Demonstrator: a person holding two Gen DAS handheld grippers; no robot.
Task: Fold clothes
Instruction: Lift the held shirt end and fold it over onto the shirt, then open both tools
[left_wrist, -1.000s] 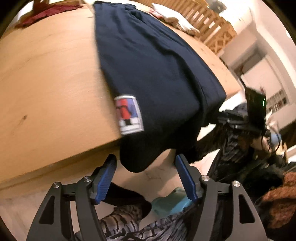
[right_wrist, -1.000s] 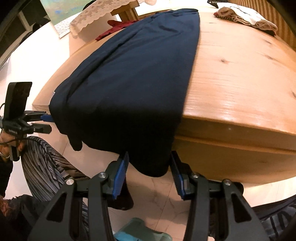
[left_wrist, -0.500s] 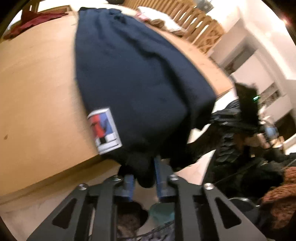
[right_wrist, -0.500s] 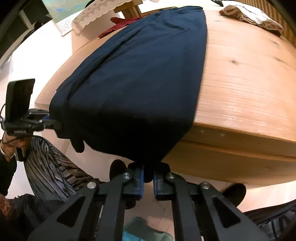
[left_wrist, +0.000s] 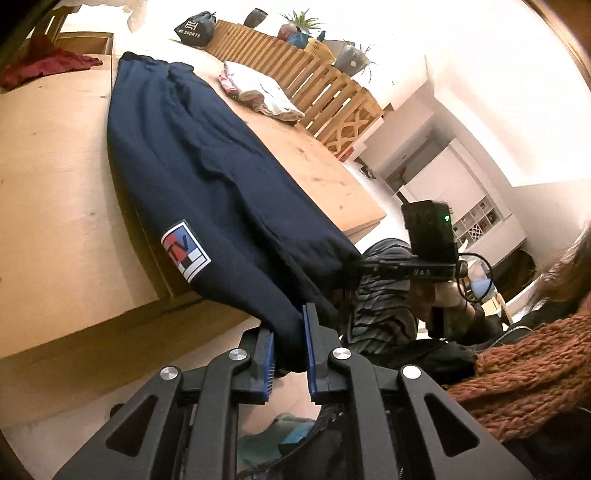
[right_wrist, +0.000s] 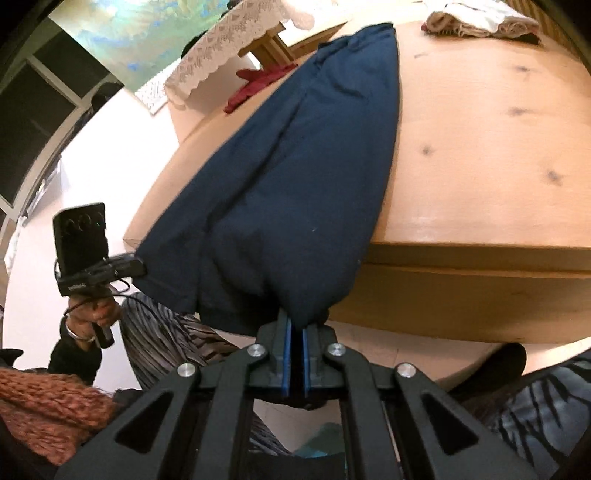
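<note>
A navy blue garment (left_wrist: 221, 177) with a red, white and blue patch (left_wrist: 185, 251) lies lengthwise on the wooden table (left_wrist: 44, 192), its near end lifted off the front edge. My left gripper (left_wrist: 288, 325) has a bunched corner of that end between its blue pads, and its jaws are closing on it. In the right wrist view the same garment (right_wrist: 295, 184) runs away across the table (right_wrist: 480, 147). My right gripper (right_wrist: 295, 326) is shut on the other near corner. Each wrist view shows the opposite gripper's body off to the side.
A pile of folded pale clothes (left_wrist: 258, 88) sits at the far side of the table by a slatted wooden rail (left_wrist: 314, 74). A red cloth (left_wrist: 44, 64) lies at the far left. The person's striped trousers (right_wrist: 166, 332) and rust knit sleeve (left_wrist: 535, 362) are close below.
Both grippers went from wide open around the hanging end to closed on it. Both then rose, drawing the end of the garment up from the table edge.
</note>
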